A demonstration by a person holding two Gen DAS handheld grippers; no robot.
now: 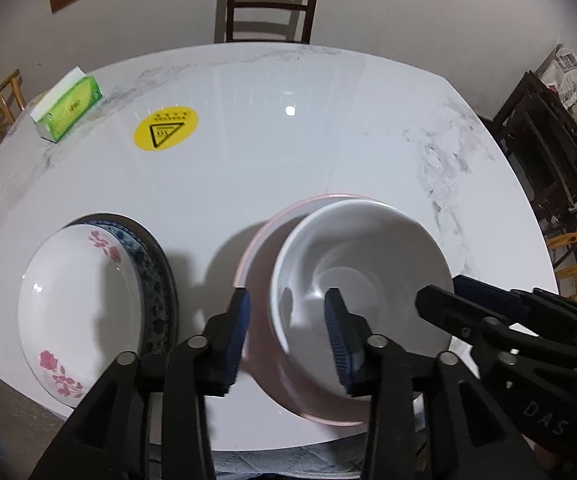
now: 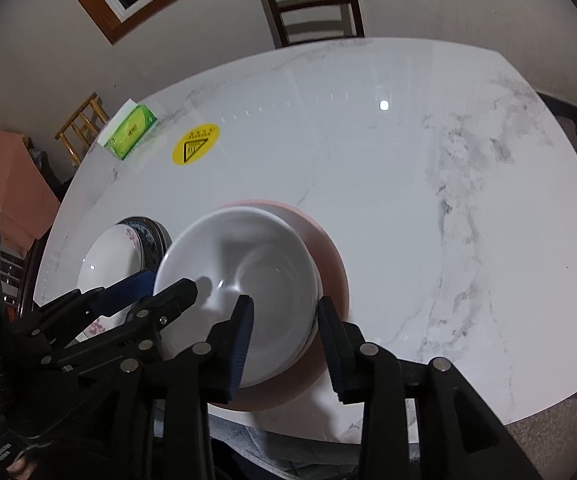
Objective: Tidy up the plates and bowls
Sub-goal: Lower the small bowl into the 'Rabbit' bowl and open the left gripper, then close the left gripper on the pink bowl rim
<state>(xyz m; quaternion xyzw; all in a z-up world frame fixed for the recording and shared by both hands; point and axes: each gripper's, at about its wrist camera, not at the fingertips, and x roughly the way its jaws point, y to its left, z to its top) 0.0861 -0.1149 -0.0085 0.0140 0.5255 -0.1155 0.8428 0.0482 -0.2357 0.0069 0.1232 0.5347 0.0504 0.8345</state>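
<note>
Left wrist view: white bowl (image 1: 358,276) nested in pink bowl (image 1: 260,248), floral bowl (image 1: 76,300) on blue plate (image 1: 156,268). Left gripper (image 1: 288,334) and right gripper (image 2: 284,340) straddle white rim, pads released. Stacks look done.

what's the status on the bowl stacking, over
Both tongs, left and right, open, straddling white bowl rim. Bowl sits in pink bowl. Floral bowl stacked left. Nothing in the way.

A plain white bowl (image 1: 362,276) sits upright in a pink bowl (image 1: 262,248), its rim between both tongs' open pads; left, a floral plate (image 1: 76,304) tops a blue-patterned plate (image 1: 154,276).
</note>
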